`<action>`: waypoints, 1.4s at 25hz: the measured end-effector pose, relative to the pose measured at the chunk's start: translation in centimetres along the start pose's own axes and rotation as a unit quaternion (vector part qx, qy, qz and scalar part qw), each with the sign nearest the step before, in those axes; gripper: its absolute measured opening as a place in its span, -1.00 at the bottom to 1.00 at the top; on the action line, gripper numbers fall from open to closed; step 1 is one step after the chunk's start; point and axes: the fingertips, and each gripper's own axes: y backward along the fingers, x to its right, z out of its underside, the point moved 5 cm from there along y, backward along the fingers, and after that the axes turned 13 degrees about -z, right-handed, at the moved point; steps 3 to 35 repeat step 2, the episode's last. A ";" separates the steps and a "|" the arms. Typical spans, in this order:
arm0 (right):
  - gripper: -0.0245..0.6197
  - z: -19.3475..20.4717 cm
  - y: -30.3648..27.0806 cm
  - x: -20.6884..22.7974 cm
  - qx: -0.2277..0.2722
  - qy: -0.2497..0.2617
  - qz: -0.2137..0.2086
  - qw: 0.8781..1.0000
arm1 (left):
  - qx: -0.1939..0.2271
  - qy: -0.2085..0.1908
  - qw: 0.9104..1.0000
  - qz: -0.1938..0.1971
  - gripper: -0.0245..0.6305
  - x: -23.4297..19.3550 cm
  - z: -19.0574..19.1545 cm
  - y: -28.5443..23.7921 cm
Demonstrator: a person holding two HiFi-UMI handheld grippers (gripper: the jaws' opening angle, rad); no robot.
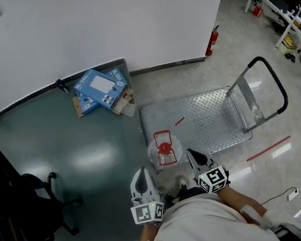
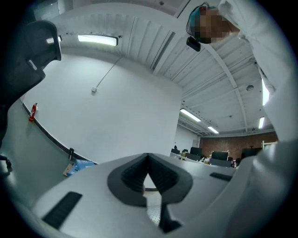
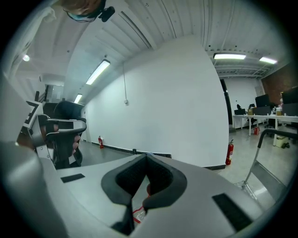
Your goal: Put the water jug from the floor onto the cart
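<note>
A clear water jug (image 1: pixel 164 150) with a red cap and red handle stands upright at the near left corner of the cart's (image 1: pixel 201 115) diamond-plate deck. My left gripper (image 1: pixel 141 171) is close to my body, below and left of the jug, apart from it. Its jaws meet at the tips with nothing between them in the left gripper view (image 2: pixel 148 157). My right gripper (image 1: pixel 191 152) is just right of the jug and does not touch it. It is shut and empty (image 3: pixel 146 155); a bit of the jug's red shows past the jaws (image 3: pixel 139 213).
The cart's folding handle (image 1: pixel 273 81) rises at its right end. Blue boxes (image 1: pixel 99 88) lie by the wall at the back. A black office chair (image 1: pixel 20 198) stands at left. A fire extinguisher (image 1: pixel 211 41) leans at the wall corner. Red tape (image 1: pixel 268 148) marks the floor.
</note>
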 end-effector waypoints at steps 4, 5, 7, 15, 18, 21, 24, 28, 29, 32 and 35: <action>-0.89 -0.1 -0.2 0.1 0.000 0.000 -0.002 1.000 | -0.001 0.001 1.000 -0.002 -0.92 0.0 0.0 -0.2; -0.89 -0.1 -0.2 0.1 0.000 0.000 -0.002 1.000 | -0.001 0.001 1.000 -0.002 -0.92 0.0 0.0 -0.2; -0.89 -0.1 -0.2 0.1 0.000 0.000 -0.002 1.000 | -0.001 0.001 1.000 -0.002 -0.92 0.0 0.0 -0.2; -0.89 -0.1 -0.2 0.1 0.000 0.000 -0.002 1.000 | -0.001 0.001 1.000 -0.002 -0.92 0.0 0.0 -0.2; -0.89 -0.1 -0.2 0.1 0.000 0.000 -0.002 1.000 | -0.001 0.001 1.000 -0.002 -0.92 0.0 0.0 -0.2; -0.89 -0.1 -0.2 0.1 0.000 0.000 -0.002 1.000 | -0.001 0.001 1.000 -0.002 -0.92 0.0 0.0 -0.2; -0.89 -0.1 -0.2 0.1 0.000 0.000 -0.002 1.000 | -0.001 0.001 1.000 -0.002 -0.92 0.0 0.0 -0.2; -0.89 -0.1 -0.2 0.1 0.000 0.000 -0.002 1.000 | -0.001 0.001 1.000 -0.002 -0.92 0.0 0.0 -0.2; -0.89 -0.1 -0.2 0.1 0.000 0.000 -0.002 1.000 | -0.001 0.001 1.000 -0.002 -0.92 0.0 0.0 -0.2; -0.89 -0.1 -0.2 0.1 0.000 0.000 -0.002 1.000 | -0.001 0.001 1.000 -0.002 -0.92 0.0 0.0 -0.2; -0.89 -0.1 -0.2 0.1 0.000 0.000 -0.002 1.000 | -0.001 0.001 1.000 -0.002 -0.92 0.0 0.0 -0.2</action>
